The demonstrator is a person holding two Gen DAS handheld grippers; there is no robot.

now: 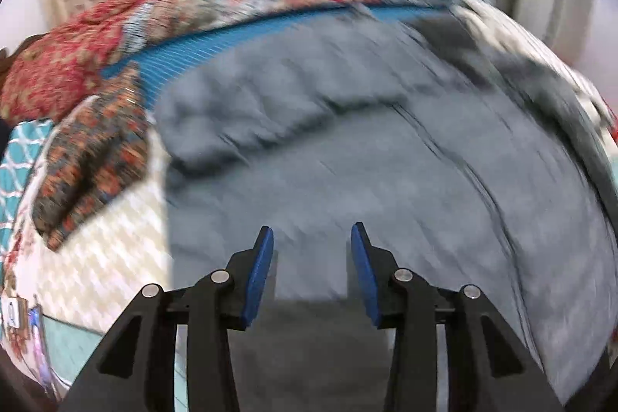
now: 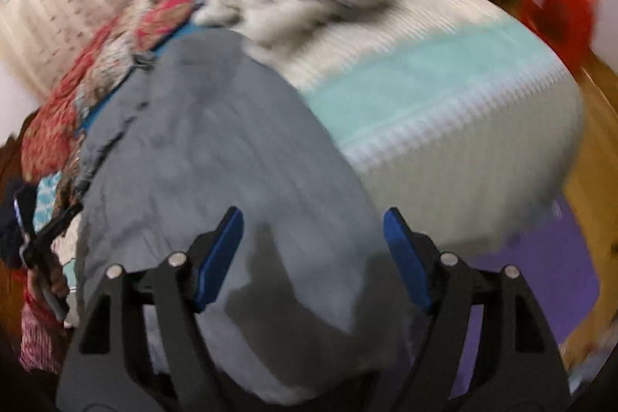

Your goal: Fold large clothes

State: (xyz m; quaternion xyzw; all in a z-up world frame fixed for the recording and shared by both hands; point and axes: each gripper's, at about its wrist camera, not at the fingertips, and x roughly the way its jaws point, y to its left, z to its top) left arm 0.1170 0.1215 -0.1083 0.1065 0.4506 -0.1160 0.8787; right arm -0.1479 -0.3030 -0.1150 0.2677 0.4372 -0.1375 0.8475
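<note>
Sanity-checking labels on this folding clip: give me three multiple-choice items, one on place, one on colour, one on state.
1. Where does the grey garment lie?
A. spread on the bedspread
B. on the wooden floor
C. hung on a rack

2. What colour are the pads of the right gripper?
A. red
B. blue
C. white

3. How does the right gripper stand?
A. shut on the garment
B. shut on nothing
C. open, gripping nothing

Answers:
1 A: the garment lies flat over the white and mint bedspread.
2 B: both pads show blue against the black fingers.
3 C: a wide gap shows between the pads, and the cloth lies below them, not pinched.
</note>
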